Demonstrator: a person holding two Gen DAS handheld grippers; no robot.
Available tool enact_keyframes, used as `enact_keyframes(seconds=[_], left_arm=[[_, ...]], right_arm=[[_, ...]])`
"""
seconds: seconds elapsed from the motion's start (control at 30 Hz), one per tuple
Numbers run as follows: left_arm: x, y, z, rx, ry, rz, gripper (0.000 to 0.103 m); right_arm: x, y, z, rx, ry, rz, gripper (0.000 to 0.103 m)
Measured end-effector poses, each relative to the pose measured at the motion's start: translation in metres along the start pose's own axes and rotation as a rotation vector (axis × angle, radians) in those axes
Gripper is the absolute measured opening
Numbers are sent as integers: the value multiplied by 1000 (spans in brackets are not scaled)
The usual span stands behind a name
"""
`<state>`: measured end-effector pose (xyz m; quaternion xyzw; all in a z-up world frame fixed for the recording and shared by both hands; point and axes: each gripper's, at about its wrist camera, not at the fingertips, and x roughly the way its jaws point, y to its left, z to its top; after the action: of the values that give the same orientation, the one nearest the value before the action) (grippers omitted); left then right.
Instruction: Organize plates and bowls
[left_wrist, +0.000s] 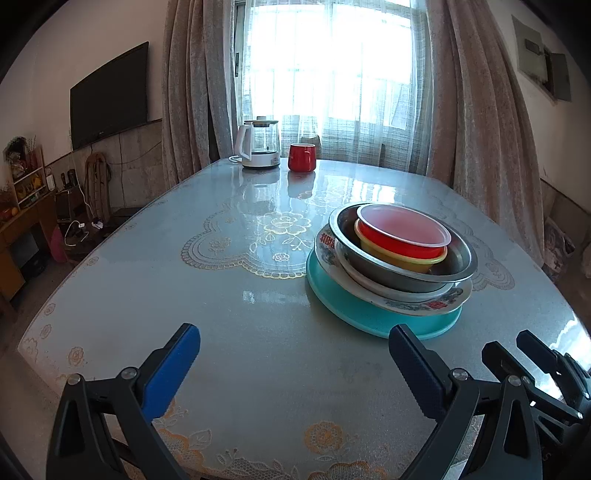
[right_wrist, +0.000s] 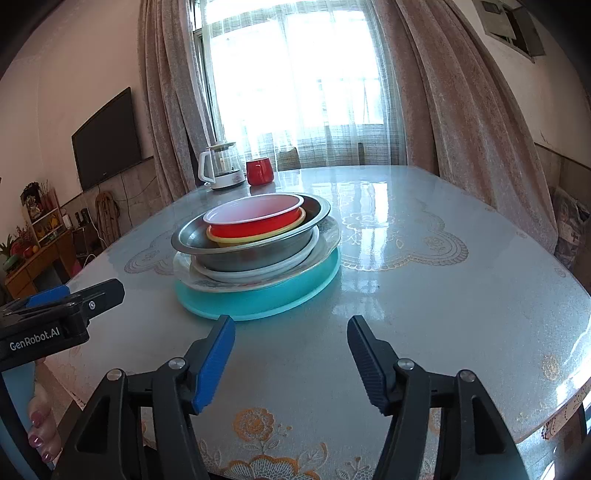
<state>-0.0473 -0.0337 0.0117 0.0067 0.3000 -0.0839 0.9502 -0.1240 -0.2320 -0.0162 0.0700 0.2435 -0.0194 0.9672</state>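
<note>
Left gripper (left_wrist: 294, 363): fingers spread wide, nothing between them, bare table (left_wrist: 258, 332) beneath.
Right gripper (right_wrist: 291, 349): fingers apart, narrower gap than the left, also empty; just beside the left at its 3 o'clock.
Stack position: at 1 o'clock of the left gripper, 11 o'clock of the right, near both but untouched.
Stack order: teal plate (right_wrist: 258, 295) at the bottom, patterned plate (left_wrist: 413, 304) on it, steel bowl (right_wrist: 258, 253) above, yellow bowl (left_wrist: 402, 258) nested inside, red bowl (right_wrist: 258, 225) on top.
Lean: upper bowls seated off-centre, steel bowl tilted on the plates.
Risk, nudge: likely slide of the whole pile on the glossy tabletop if bumped at the teal rim.
Risk, top bowls: light plastic, probably prone to tipping out if the steel bowl gets lifted unevenly.
Risk, grippers: side by side, possible clash if both close in together.
Farther out: kettle (left_wrist: 258, 146) and red mug (left_wrist: 301, 157) at 12 o'clock, well apart, little danger there.
</note>
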Motion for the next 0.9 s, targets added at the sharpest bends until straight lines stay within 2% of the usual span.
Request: enact_keyframes(seconds=[0.2, 0.53, 0.9], left_arm=[[1, 3, -3, -9, 21, 11, 103], [6, 3, -9, -1, 55, 70, 103], [3, -2, -9, 23, 36, 66, 103]], right_arm=[[-4, 11, 1, -40, -9, -3, 73], [-1, 7, -4, -6, 16, -22, 73], [4, 4, -4, 7, 37, -18, 73]])
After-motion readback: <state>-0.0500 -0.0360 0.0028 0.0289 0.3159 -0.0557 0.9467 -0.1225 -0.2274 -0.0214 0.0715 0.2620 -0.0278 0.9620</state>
